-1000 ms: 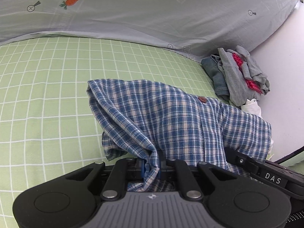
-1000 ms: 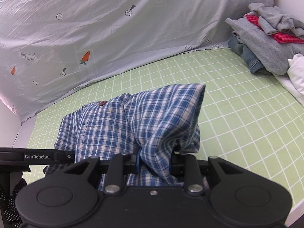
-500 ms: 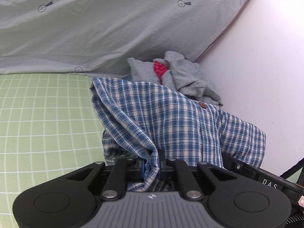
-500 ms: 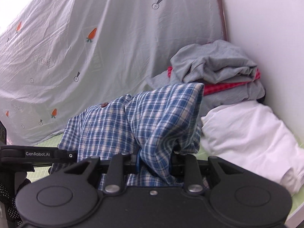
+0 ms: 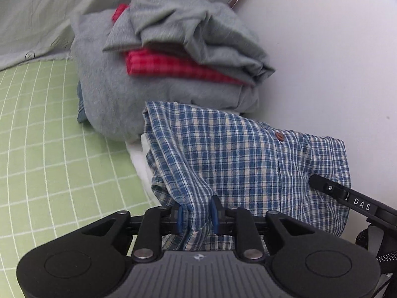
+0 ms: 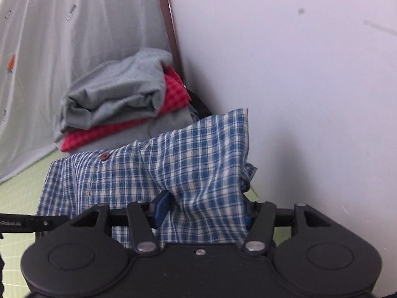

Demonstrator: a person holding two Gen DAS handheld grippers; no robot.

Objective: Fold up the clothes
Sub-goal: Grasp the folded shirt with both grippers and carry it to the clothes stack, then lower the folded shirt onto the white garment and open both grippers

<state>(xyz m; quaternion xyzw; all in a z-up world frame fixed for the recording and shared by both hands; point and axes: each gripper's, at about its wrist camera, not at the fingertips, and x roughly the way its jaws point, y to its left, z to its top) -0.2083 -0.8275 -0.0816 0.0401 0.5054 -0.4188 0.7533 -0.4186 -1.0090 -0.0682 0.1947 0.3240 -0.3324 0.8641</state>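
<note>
A folded blue plaid shirt [image 5: 235, 164] with a brown button hangs between my two grippers, beside a pile of folded clothes. My left gripper [image 5: 197, 214] has its jaws partly parted with a fold of the shirt between the blue pads. My right gripper [image 6: 202, 208] has its jaws spread wide, and the shirt [image 6: 188, 164] drapes loosely between them. A pile of grey and red folded clothes [image 5: 173, 49] lies just beyond the shirt, and shows in the right wrist view [image 6: 119, 109] too. A white garment [image 5: 140, 159] peeks out under the shirt.
The green checked bed sheet [image 5: 49, 149] spreads to the left. A white wall [image 6: 297, 74] stands close on the right. A grey printed cloth [image 6: 49, 37] hangs at the back. The other gripper's arm [image 5: 352, 198] shows at the right edge.
Both grippers have carried the shirt to the right, up to the clothes pile by the wall. Both sets of jaws have opened, the right one wider.
</note>
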